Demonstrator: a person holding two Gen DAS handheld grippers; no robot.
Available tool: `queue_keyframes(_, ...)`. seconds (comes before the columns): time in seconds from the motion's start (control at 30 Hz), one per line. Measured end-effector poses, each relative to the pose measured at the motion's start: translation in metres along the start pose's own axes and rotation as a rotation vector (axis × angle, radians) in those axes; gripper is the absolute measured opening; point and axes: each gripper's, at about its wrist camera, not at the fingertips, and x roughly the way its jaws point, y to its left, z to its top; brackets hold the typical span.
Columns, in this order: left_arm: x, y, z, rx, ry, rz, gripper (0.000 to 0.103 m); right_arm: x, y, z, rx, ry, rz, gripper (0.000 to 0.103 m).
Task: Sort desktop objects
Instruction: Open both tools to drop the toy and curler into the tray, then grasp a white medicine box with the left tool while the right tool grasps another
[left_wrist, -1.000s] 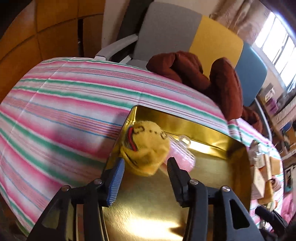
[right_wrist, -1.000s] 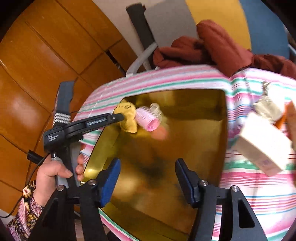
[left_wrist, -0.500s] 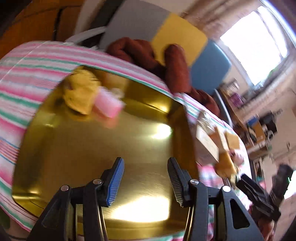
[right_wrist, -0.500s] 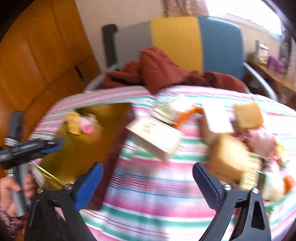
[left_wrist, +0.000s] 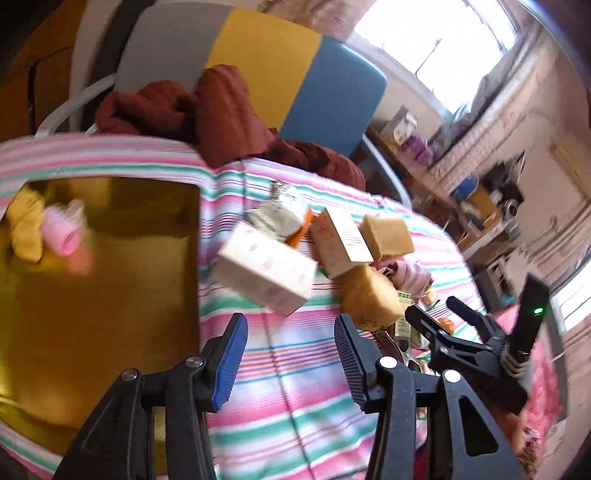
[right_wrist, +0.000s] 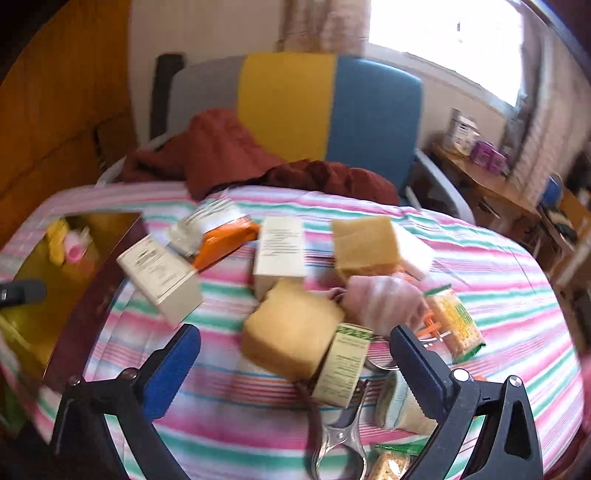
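Though boxes (right_wrist: 279, 253) bear print — all illegible; both hand-held grippers (left_wrist: 291, 354) (right_wrist: 295, 363) agape, empty.

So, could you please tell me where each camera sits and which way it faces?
Left wrist: on the left tongs, open, facing the striped table's middle, gold tray at left; the right tongs show at right.
Right wrist: on the right tongs, open, facing the box pile.
Shared: tray, white box, chair.

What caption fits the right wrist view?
Open right tongs hover above boxes and a sponge on striped cloth.
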Motion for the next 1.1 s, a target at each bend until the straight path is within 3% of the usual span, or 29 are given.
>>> queue_keyframes(0.1,0.029,-0.025,0.011,0.035,0.025,0.05,0.049,-0.004,-0.011,0.004,0.047,-0.013,-0.007,0.103)
queue_keyframes(0.37,0.092,-0.018,0.051,-0.144,0.09,0.253,0.049,-0.014,-0.012,0.01,0.056,-0.067,-0.005,0.103)
queue_keyframes(0.6,0.12,-0.03,0.072,-0.001,0.11,0.428,0.05,-0.012,-0.03,0.01,0.145,-0.063,0.03,0.103)
queue_keyframes(0.77,0.119,-0.03,0.061,0.069,0.093,0.422,0.052,-0.01,-0.039,0.01,0.195,-0.049,0.035,0.103)
queue_keyframes(0.93,0.108,-0.042,0.029,0.214,0.069,0.411,0.06,-0.011,-0.037,0.01,0.182,-0.051,0.023,0.103)
queue_keyframes(1.1,0.083,-0.04,0.0,0.211,0.061,0.371,0.061,-0.011,-0.039,0.01,0.19,-0.051,0.025,0.103)
